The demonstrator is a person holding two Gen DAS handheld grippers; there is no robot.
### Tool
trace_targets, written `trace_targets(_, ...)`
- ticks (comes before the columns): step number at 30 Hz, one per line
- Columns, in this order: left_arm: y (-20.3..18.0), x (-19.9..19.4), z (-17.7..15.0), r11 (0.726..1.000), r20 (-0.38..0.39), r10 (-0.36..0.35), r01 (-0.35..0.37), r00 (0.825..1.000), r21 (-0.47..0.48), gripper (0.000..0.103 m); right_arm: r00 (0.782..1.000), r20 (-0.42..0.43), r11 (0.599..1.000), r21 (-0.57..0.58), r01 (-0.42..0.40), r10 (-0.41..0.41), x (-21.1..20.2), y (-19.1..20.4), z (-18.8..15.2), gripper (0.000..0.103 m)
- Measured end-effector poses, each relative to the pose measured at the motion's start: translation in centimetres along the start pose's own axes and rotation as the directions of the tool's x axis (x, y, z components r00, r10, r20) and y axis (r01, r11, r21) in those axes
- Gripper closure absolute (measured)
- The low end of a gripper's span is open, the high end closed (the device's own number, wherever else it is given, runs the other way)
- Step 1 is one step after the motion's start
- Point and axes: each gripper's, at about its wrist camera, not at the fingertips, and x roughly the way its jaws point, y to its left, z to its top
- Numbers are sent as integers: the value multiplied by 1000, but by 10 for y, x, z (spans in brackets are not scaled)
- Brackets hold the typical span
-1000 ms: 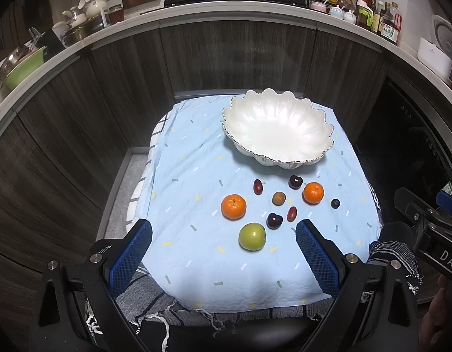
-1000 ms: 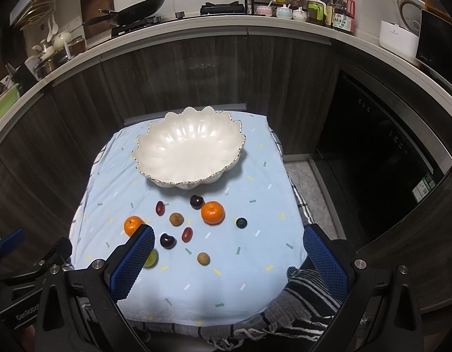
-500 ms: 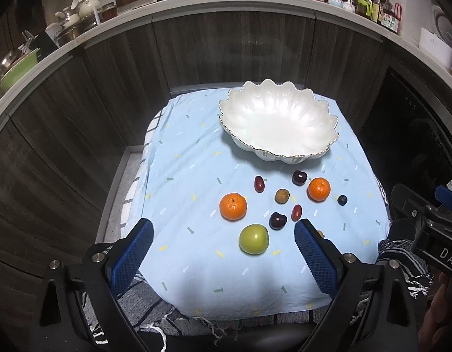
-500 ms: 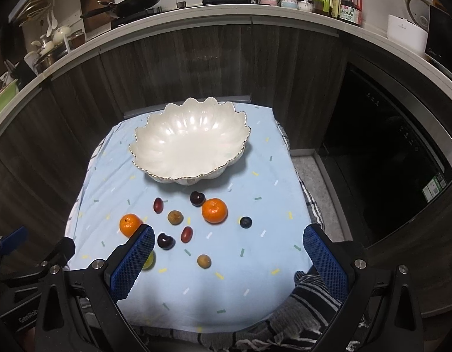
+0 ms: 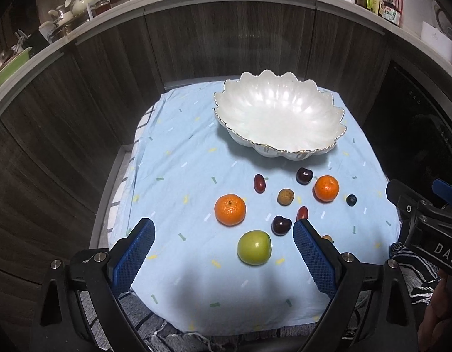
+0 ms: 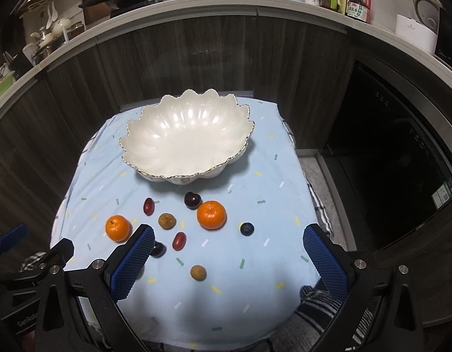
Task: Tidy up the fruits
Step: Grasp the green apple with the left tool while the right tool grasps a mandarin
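Both grippers hang above the near edge of the blue cloth (image 5: 173, 161), holding nothing: the left gripper (image 5: 223, 246) has its jaws spread wide, and so does the right gripper (image 6: 229, 252). The fruits lie loose on the cloth in front of the white bowl (image 6: 185, 138): an apple (image 5: 254, 247), two oranges (image 5: 230, 209), cherries (image 5: 281, 225), a blueberry (image 6: 246, 228).

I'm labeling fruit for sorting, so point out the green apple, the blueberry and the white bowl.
green apple (image 5: 254, 247): left wrist view, middle of its top face.
blueberry (image 6: 247, 229): right wrist view, centre of the berry.
white bowl (image 6: 237, 154): right wrist view, gold-edged scalloped rim on the right side.
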Motion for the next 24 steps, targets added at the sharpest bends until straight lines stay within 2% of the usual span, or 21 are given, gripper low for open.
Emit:
trace_targets(11, -12, 32, -10, 999, -45, -24, 26, 999, 37, 7, 1000, -19, 1000, -13, 10, -11, 27, -3, -7, 1)
trace_targets(15, -18, 45, -13, 998, -70, -57, 60, 996, 35, 7, 1000, -27, 1000, -11, 13, -13, 37, -6, -10, 1)
trace_targets(24, -30, 76, -21, 996, -107, -58, 65, 993, 57, 10, 999, -38, 1000, -15, 18, -18, 59, -12, -16, 1)
